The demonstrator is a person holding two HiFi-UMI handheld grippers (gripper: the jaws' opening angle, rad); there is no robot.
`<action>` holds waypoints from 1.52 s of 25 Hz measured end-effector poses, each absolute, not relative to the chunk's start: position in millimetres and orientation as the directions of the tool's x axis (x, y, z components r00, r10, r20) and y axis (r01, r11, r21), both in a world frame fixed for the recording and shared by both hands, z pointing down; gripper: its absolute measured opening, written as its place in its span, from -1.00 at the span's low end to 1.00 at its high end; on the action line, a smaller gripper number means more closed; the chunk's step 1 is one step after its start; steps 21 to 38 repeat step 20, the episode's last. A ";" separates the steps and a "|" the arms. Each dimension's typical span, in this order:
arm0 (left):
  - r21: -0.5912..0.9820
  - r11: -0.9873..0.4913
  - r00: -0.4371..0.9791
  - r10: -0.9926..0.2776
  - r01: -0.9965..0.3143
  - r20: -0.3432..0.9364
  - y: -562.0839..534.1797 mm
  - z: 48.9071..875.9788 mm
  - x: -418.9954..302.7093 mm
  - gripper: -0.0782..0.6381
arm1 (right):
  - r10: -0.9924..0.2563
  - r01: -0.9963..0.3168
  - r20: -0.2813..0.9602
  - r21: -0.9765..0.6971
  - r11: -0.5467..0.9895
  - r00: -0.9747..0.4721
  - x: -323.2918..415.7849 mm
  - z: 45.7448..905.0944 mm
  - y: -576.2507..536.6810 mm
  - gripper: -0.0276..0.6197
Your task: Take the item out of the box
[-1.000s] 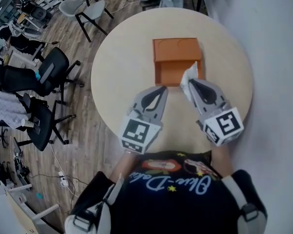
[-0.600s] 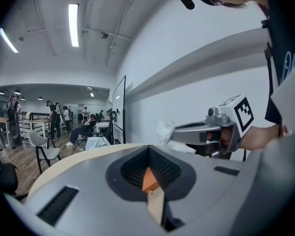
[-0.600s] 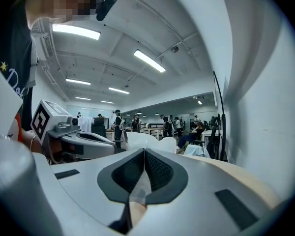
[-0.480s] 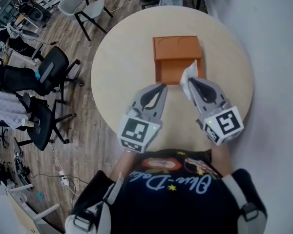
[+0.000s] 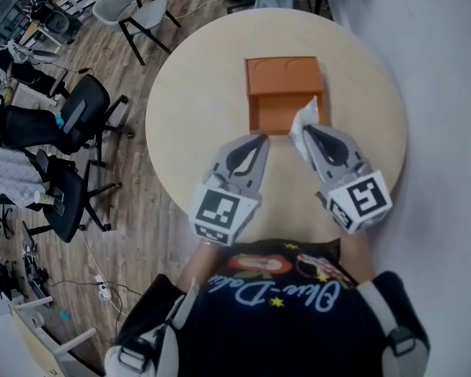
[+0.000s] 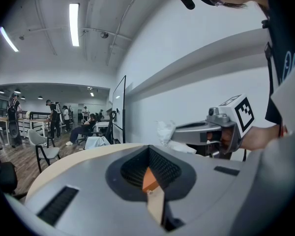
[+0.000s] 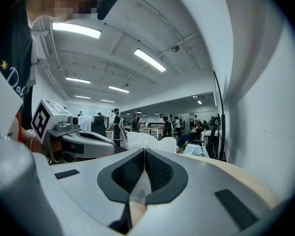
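My right gripper (image 5: 305, 134) has its jaws closed on a white wad (image 5: 304, 119). The crumpled stuff bunches up above my tips, and a thin fold of it runs down into the slot between them in the right gripper view. The wad hangs at the 5 o'clock corner of the orange box (image 5: 282, 93), overlapping that corner's rim. I cannot tell whether it touches the rim.

The box sits open on the round table (image 5: 192, 93), a little toward 12 o'clock from the table's middle. Its flap lies flat on its 12 o'clock side.

My left gripper (image 5: 261, 140) has its jaws pressed together with nothing held. Only a sliver of orange box and pale table shows through the gap under them in the left gripper view. Its tips point at the box's 6 o'clock wall, near its 7 o'clock corner, and are near the wall. The two grippers lie side by side, the right at the left's 3 o'clock.

Black chairs (image 5: 71, 124) stand on the wood floor off the table's 9 o'clock edge.
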State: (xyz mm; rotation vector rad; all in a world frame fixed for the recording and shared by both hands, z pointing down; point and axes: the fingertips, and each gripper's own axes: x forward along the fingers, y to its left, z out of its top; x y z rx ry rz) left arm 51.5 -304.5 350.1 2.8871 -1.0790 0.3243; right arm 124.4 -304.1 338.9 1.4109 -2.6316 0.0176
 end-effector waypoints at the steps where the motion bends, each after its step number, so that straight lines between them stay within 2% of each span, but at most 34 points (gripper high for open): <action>1: -0.033 -0.757 0.736 -0.644 -0.653 0.210 -305.3 349.7 51.0 -0.82 | -0.827 -0.829 0.145 0.063 0.556 -0.544 124.2 338.7 -304.8 -0.91; 38: -0.032 -0.749 0.726 -0.651 -0.662 0.221 -311.5 350.7 49.1 -0.82 | -0.824 -0.826 0.132 0.054 0.561 -0.551 124.0 335.8 -312.6 -0.91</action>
